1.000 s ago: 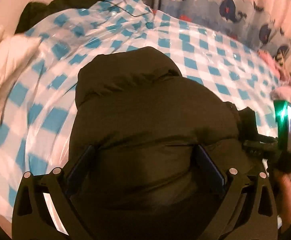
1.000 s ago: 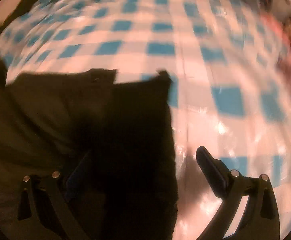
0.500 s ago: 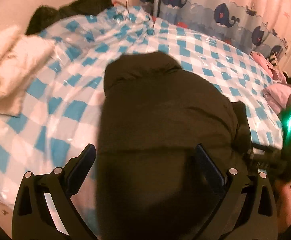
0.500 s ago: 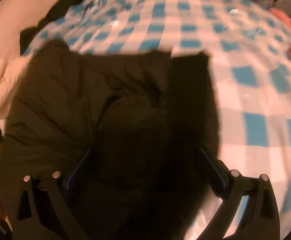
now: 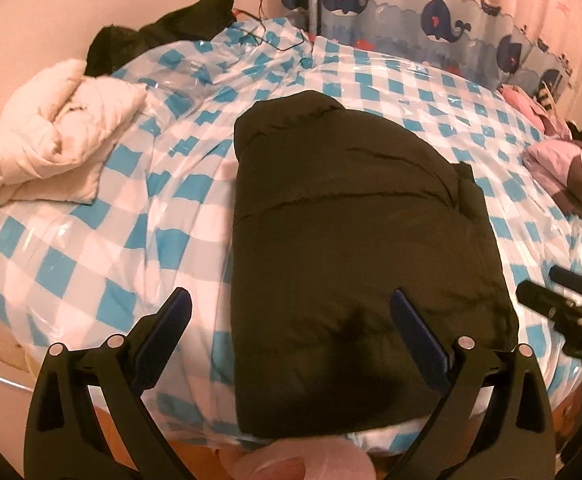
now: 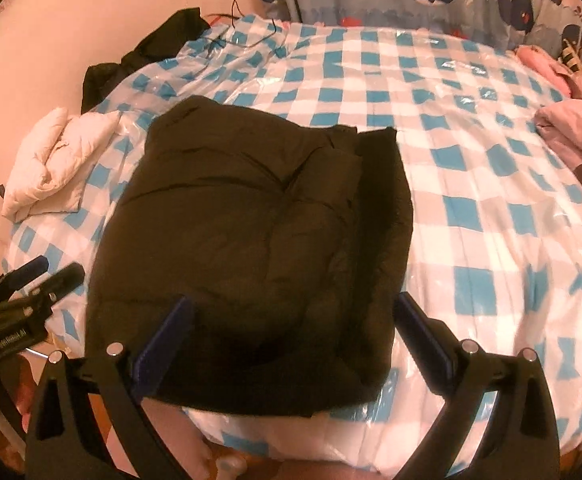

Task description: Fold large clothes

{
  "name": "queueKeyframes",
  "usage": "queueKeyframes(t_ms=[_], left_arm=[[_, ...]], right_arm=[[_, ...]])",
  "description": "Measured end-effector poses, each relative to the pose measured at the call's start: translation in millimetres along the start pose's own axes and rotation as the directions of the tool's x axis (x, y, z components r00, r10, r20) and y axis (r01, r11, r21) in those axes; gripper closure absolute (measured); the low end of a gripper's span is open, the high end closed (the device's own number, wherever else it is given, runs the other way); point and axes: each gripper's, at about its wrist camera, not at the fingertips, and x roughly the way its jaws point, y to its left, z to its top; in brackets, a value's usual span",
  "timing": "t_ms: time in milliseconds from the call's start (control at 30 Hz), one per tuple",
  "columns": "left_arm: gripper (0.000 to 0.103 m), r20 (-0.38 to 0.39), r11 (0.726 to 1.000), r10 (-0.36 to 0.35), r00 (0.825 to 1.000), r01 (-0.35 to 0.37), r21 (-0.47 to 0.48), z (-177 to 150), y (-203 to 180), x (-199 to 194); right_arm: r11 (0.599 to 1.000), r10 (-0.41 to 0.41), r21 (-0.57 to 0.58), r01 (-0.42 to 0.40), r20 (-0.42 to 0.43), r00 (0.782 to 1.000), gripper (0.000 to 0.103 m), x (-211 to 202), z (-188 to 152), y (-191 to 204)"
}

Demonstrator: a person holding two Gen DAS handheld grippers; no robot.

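One bed [image 5: 91,248] filled most of both views, covered with a blue-and-white checked sheet under clear plastic, presumably laid as a clean, smooth folding surface. A dark padded jacket [image 5: 351,240] was seen lying near the front edge of the bed, already folded into a compact block, with a narrower folded layer along its right side. The fold was judged essentially complete, since no sleeve or loose flap was seen hanging out.

A white padded garment [image 5: 51,144] was noted folded at the left edge, well apart from the jacket; a black garment [image 5: 163,36] lay bunched at the far left corner, and pink clothing [image 5: 559,164] was seen at the right edge. These were judged to be pieces set aside, finished or waiting.

The left claw [image 5: 291,332] was seen spread wide and empty above the jacket's near left part. The right claw [image 6: 291,328] was likewise wide and empty above the jacket's near right part. Both were judged clear of the cloth, consistent with release so the bundle could rest undisturbed.
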Motion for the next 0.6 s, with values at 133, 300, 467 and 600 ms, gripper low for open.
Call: queueKeyframes(t_ms=[133, 300, 467, 600], left_arm=[[0.008, 0.017, 1.0, 0.005, 1.0, -0.005, 0.014, -8.1, -1.6, -17.6], [0.008, 0.035, 1.0, 0.002, 0.999, -0.002, -0.005, -16.0, 4.2, -35.6], [0.008, 0.041, 1.0, 0.001, 0.999, -0.001, 0.001, -22.0, 6.8, -45.7], [0.008, 0.056, 1.0, -0.003, 0.998, 0.003, 0.004, -24.9, 6.8, -54.3]], right_arm=[[1.0, -0.023, -0.02, 0.023, 0.029, 0.999, 0.007, -20.8, -14.0, 14.4], [0.999, -0.031, -0.029, 0.033, 0.051, 0.998, 0.007, -35.6, -23.7, 26.5], [0.999, -0.036, -0.036, 0.038, 0.049, 0.998, 0.007, -39.4, -33.8, 36.8], [0.999, -0.029, -0.032, 0.03, 0.038, 0.999, 0.007, -38.6, -39.9, 38.7]])
